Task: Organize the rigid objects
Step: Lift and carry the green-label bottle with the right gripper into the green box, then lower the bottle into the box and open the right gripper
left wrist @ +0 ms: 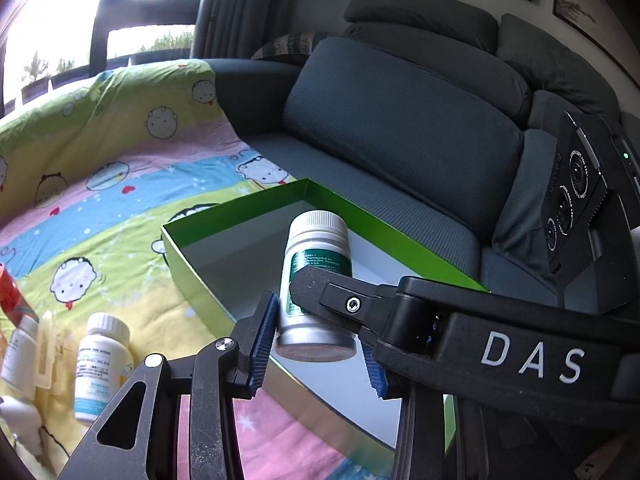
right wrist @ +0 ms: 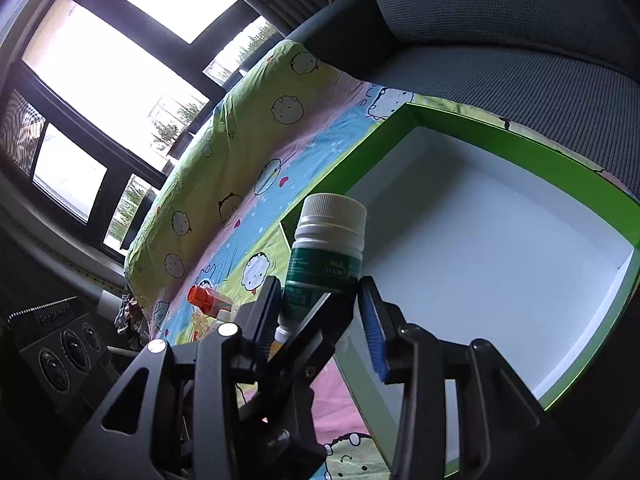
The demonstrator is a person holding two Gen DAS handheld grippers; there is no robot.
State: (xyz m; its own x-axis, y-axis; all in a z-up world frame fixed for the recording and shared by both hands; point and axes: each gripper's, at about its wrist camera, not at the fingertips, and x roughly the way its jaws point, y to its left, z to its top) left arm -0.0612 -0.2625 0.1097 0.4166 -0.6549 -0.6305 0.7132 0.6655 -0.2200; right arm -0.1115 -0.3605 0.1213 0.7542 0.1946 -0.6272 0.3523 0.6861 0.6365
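Note:
A silver pill bottle point(left wrist: 316, 264) with a green label and white ribbed cap hangs over the near rim of an open green box point(left wrist: 188, 256) with a white inside. My left gripper point(left wrist: 316, 356) is shut on the bottle's lower body, its blue pads point(left wrist: 262, 344) against the sides. A black finger of the right gripper point(left wrist: 340, 300) crosses in front and clamps the same bottle. In the right wrist view the bottle point(right wrist: 328, 240) stands between my right gripper's point(right wrist: 320, 320) blue pads point(right wrist: 370, 336), with the box point(right wrist: 560, 160) just beyond.
The box lies on a cartoon-print blanket point(left wrist: 100, 184) spread over a dark grey sofa point(left wrist: 400, 128). At the left lie a yellow-and-white bottle point(left wrist: 102, 364), other white containers point(left wrist: 16, 356) and a red item point(left wrist: 12, 300). An orange-capped item point(right wrist: 202, 298) shows too.

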